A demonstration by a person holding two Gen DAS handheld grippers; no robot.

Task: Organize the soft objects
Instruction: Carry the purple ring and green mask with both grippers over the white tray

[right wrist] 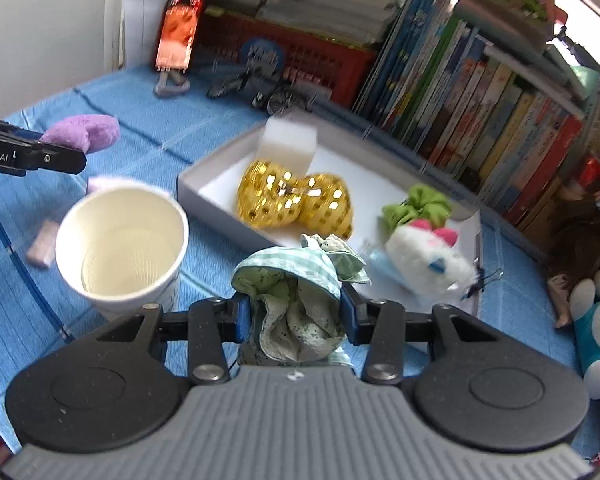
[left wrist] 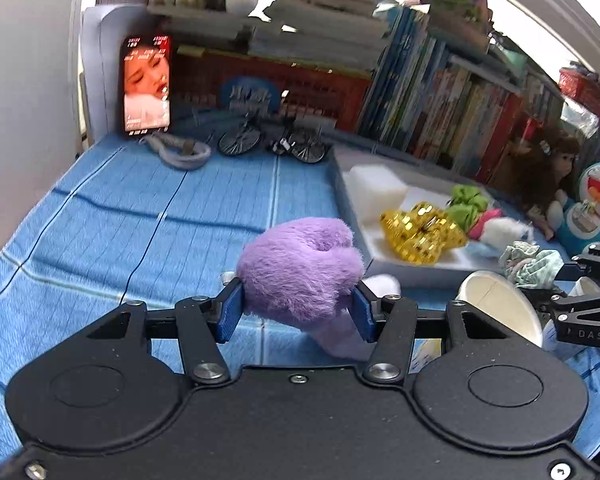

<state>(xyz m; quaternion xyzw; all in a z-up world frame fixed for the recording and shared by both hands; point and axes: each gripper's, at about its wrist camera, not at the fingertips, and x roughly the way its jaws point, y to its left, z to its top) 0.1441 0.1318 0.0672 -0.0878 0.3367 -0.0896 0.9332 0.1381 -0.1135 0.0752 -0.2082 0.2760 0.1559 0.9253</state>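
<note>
My left gripper (left wrist: 296, 312) is shut on a purple fluffy plush (left wrist: 300, 268), held above the blue cloth; the same plush (right wrist: 82, 132) shows at the left of the right wrist view. My right gripper (right wrist: 296, 314) is shut on a bunched green checked scrunchie (right wrist: 296, 300), seen from the left wrist view as a pale green bundle (left wrist: 532, 260). Just ahead lies a shallow white tray (right wrist: 204, 188) holding a gold sequin bow (right wrist: 292, 200), a white foam block (right wrist: 288, 148), a green scrunchie (right wrist: 416, 204) and a white fluffy clip (right wrist: 424, 256).
A white paper cup (right wrist: 120, 240) stands left of my right gripper. A row of books (right wrist: 480, 92) and a red crate (right wrist: 300, 56) line the back. A phone (left wrist: 146, 84), a model bicycle (left wrist: 272, 136), a doll (left wrist: 548, 168) and a blue cat toy (left wrist: 596, 208) sit around.
</note>
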